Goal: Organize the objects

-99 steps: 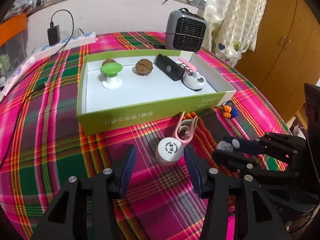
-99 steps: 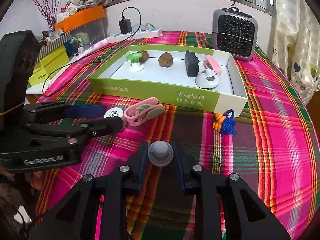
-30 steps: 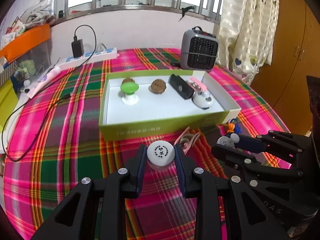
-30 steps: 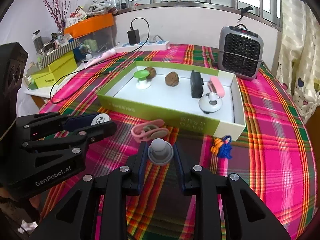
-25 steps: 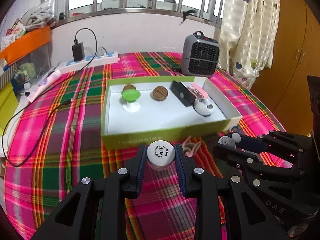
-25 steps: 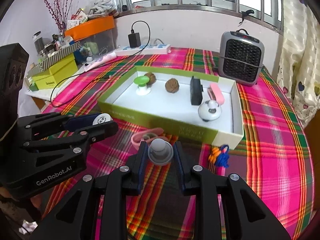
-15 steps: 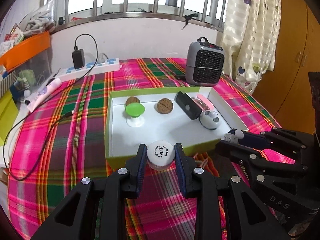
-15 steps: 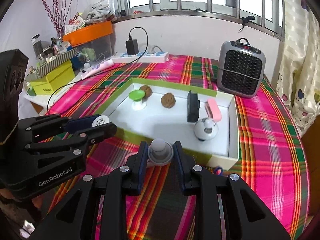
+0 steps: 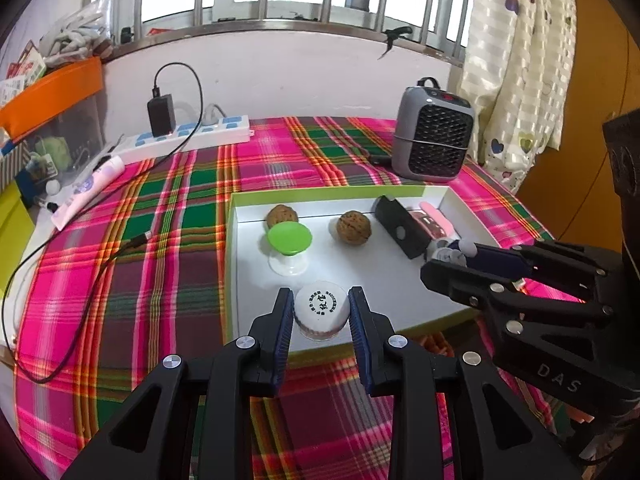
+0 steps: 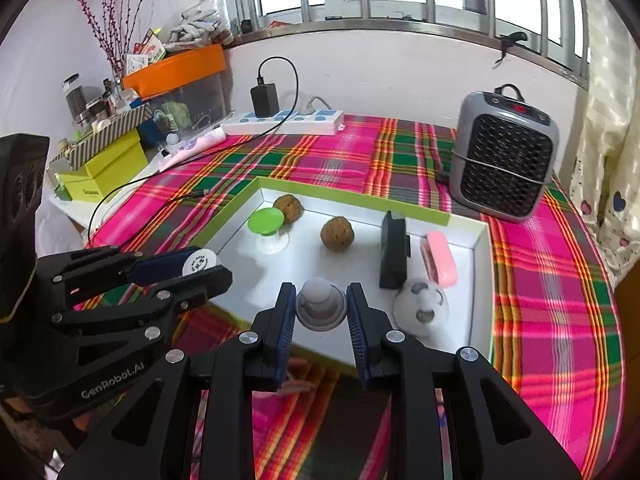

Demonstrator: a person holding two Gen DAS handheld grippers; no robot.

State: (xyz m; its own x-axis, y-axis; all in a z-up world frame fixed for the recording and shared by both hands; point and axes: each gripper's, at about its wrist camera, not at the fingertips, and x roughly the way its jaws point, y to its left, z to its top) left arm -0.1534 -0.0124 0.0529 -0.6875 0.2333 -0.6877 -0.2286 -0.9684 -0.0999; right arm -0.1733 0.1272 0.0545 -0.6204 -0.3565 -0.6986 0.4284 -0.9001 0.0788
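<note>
The left claw [image 9: 321,312] grips a white bottle cap [image 9: 321,307] over the near edge of a green box [image 9: 320,193]. Beside it, the right claw [image 10: 321,309] grips a grey knob [image 10: 321,309]. Five items already sit inside ahead; neither carried piece is released yet.

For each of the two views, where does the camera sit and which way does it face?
Left wrist: sits on the left gripper, facing down at the green box; holds a white cap; right gripper at right.
Right wrist: sits on the right gripper, same direction; holds a grey knob; left gripper at left.
Shared: box, heater.
</note>
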